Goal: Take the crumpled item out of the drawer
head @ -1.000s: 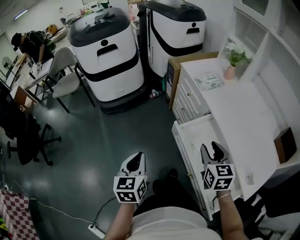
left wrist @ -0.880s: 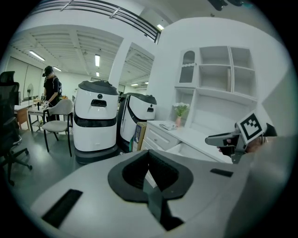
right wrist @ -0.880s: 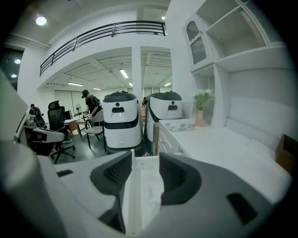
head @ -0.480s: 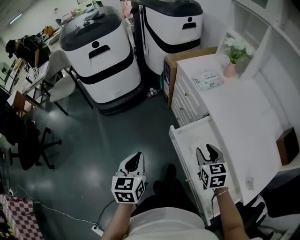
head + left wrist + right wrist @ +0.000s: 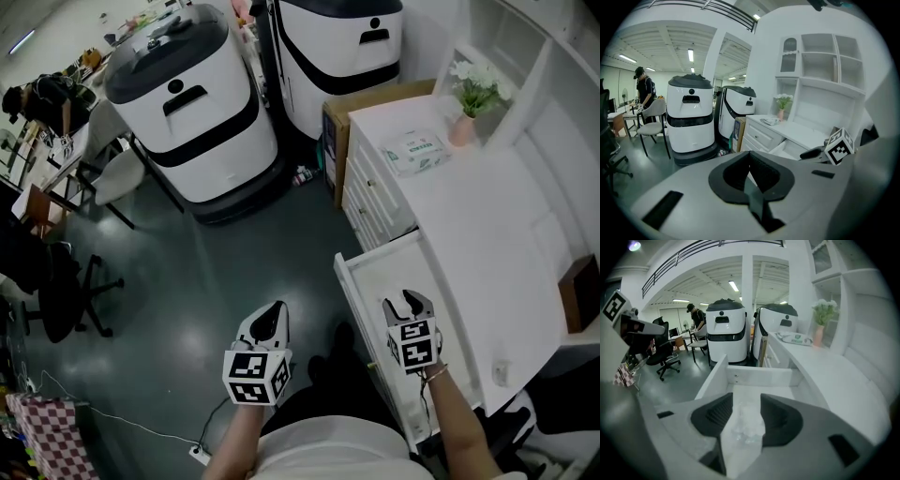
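A white drawer [image 5: 349, 281] stands pulled out of the white cabinet, seen from inside in the right gripper view [image 5: 714, 376]. A crumpled clear plastic item [image 5: 749, 425] lies on the drawer floor. My right gripper [image 5: 410, 298] hangs over the drawer's near end. Its jaws [image 5: 746, 405] stand apart with the item showing in the gap below them, and the pads do not press on it. The item is hidden under this gripper in the head view. My left gripper [image 5: 272, 312] hovers over the dark floor left of the drawer, its jaws [image 5: 750, 164] together and holding nothing.
Two big white-and-black machines [image 5: 202, 112] [image 5: 342, 42] stand beyond the cabinet. The cabinet top [image 5: 487, 225] bears a tissue pack [image 5: 413, 150], a flower pot [image 5: 464, 127] and a brown box [image 5: 579, 292]. A chair [image 5: 112, 178] and a person [image 5: 42, 94] are at far left.
The head view has swung a little. My right gripper has drifted slightly left over the drawer with its jaws unchanged. The left gripper has kept its place.
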The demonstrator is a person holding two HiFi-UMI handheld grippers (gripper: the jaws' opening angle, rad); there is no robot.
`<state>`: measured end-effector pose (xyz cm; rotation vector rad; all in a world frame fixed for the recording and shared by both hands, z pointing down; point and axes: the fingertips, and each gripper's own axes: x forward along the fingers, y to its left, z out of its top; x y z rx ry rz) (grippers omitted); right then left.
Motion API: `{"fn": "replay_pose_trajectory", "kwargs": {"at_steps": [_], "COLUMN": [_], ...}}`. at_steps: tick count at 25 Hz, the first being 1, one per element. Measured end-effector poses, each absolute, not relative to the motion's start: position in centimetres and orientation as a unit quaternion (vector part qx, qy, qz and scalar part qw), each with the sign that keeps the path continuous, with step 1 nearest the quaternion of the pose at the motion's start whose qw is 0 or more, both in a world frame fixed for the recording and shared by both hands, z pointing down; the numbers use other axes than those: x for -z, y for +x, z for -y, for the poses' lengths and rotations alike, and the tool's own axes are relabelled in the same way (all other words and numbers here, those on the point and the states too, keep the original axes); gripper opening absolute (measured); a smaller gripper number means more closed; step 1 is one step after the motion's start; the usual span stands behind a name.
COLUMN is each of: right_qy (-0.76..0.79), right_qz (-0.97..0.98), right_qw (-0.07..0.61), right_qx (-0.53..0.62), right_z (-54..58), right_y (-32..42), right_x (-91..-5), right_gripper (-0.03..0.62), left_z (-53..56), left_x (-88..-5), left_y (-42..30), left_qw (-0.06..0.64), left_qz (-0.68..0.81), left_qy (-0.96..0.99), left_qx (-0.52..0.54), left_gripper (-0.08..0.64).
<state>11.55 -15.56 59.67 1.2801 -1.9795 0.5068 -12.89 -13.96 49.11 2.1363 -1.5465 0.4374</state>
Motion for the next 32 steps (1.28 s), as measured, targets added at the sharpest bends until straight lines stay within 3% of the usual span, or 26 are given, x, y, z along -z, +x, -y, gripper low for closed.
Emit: {"fn": "replay_pose_trajectory", "kwargs": {"at_steps": [15,22,32], "right_qy": [0.435,0.433,0.424], "right_qz": [0.744,0.723,0.71], "right_qw": [0.464,0.484,0.49], "right_qx": [-0.205,-0.236,-0.275], "right_z": [16.1,15.9,15.7], "right_y": [11.9,12.7,13.5], "right_x": [-66.2,-68.4,-70.4], "right_gripper": [0.227,0.281,0.304], "left_z": [15.7,16.1,16.5], "left_x": [-52.1,-53.4,-54.6], "left_y": [-12.9,-12.1,-11.6], "left_qw": [0.263,0.278,0.296], "left_qz": [0.563,0.552,0.541], "left_qy": [0.761,0.76,0.758], "left_qx": [-0.188,-0.201,-0.212], "left_gripper": [-0.006,-0.006,-0.006]}}
